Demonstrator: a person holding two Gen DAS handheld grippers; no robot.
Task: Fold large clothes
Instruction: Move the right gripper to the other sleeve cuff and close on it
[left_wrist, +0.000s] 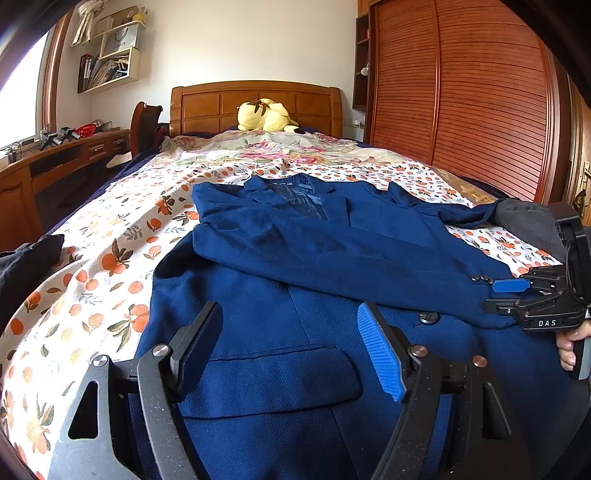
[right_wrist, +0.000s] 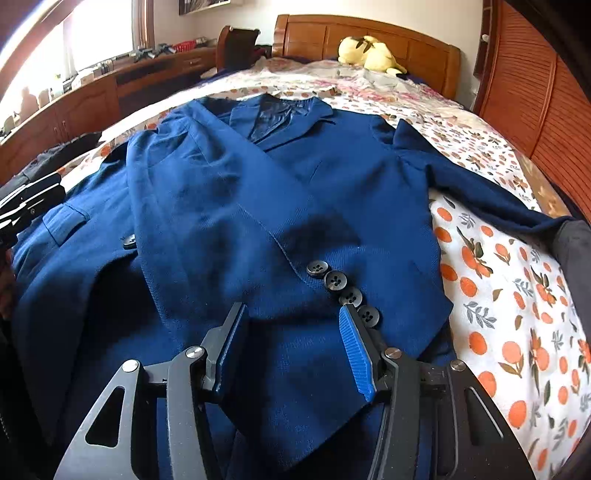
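The blue jacket (right_wrist: 258, 206) lies face-up on the bed (right_wrist: 517, 314). Over its pocket, the left gripper (left_wrist: 291, 347) hangs apart and empty. At its cuff buttons (right_wrist: 343, 288), the right gripper (right_wrist: 291, 347) stands apart, the sleeve laid across for folding.

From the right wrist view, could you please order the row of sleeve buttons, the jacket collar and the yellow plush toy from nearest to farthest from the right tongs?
1. Sleeve buttons: just beyond the right tongs, at the right-hand finger.
2. Jacket collar: mid-bed, straight ahead.
3. Yellow plush toy: by the headboard, farthest.
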